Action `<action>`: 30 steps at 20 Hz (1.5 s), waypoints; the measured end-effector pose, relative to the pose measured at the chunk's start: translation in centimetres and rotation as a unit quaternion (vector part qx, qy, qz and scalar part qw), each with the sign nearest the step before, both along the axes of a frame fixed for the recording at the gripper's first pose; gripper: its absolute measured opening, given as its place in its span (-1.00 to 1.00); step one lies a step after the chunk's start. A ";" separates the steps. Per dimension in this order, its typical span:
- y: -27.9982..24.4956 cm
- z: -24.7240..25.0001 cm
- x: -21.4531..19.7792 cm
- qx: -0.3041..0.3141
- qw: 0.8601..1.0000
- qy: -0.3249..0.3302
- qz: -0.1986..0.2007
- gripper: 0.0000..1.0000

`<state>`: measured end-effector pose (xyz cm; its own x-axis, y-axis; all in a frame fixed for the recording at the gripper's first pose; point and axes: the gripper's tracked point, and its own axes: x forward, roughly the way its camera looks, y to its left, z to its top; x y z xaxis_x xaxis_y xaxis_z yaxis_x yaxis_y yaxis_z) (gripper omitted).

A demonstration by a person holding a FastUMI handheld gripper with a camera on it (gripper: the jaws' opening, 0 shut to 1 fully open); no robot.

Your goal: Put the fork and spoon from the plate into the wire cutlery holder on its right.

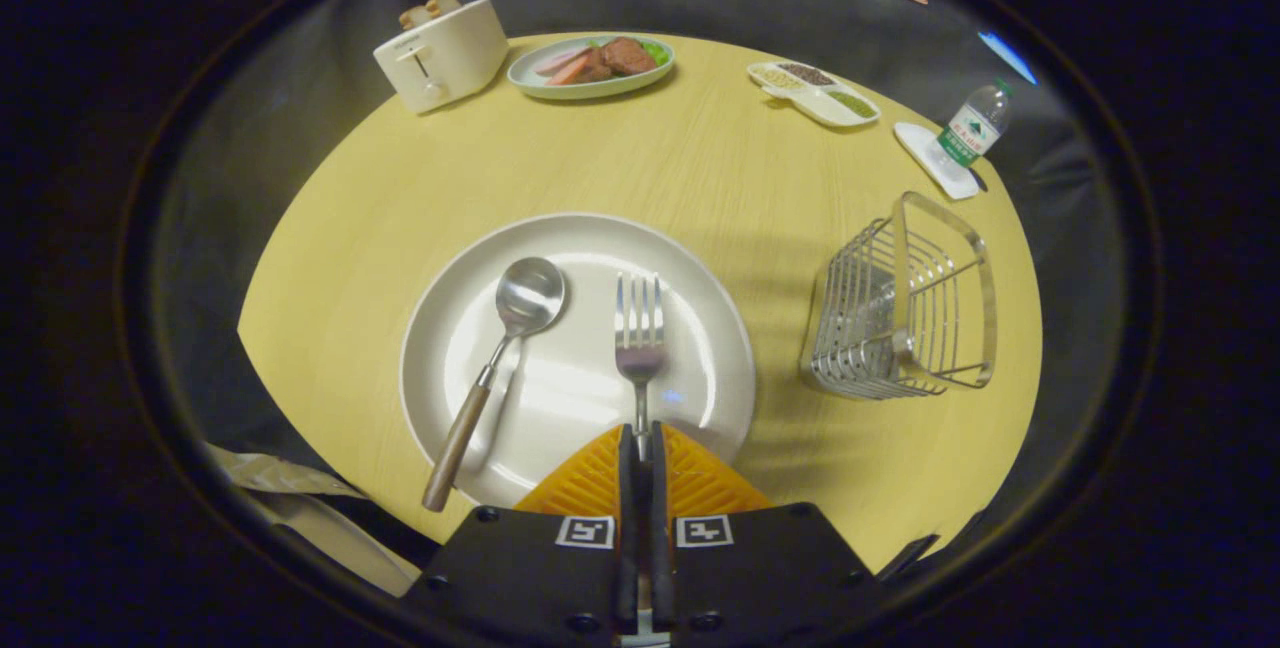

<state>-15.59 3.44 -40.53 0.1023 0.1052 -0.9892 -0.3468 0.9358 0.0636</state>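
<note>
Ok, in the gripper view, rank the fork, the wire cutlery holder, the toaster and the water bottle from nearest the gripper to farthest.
1. Silver metal fork: handle between the fingers of the gripper, which is shut on it.
2. Silver wire cutlery holder: ahead, to the right of the round white plate.
3. Cream toaster and clear plastic water bottle: across the table, too close to call.

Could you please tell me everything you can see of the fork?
The fork is shiny metal with four tines, lying flat on the white plate to the right of the spoon, apart from it. Its tines point away from the gripper, towards the far side of the table. Its handle runs back between the two fingers, which are closed together on it. The handle's end is hidden by them.
</note>
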 end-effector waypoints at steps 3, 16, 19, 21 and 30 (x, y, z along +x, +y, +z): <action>-0.4 1.5 1.1 0.002 1.000 -0.010 0.006 -0.83; -7.4 7.1 6.6 -0.037 0.998 -0.041 0.006 -0.83; -9.5 7.1 7.0 -0.043 0.999 -0.026 -0.008 -0.83; -10.9 6.9 7.0 -0.053 0.998 -0.015 -0.011 -0.83; -13.9 5.2 6.9 -0.085 0.995 0.037 0.029 -0.83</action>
<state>-8.68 -10.44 -35.36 0.0265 -0.0601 -0.9978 -0.4013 0.9136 -0.0657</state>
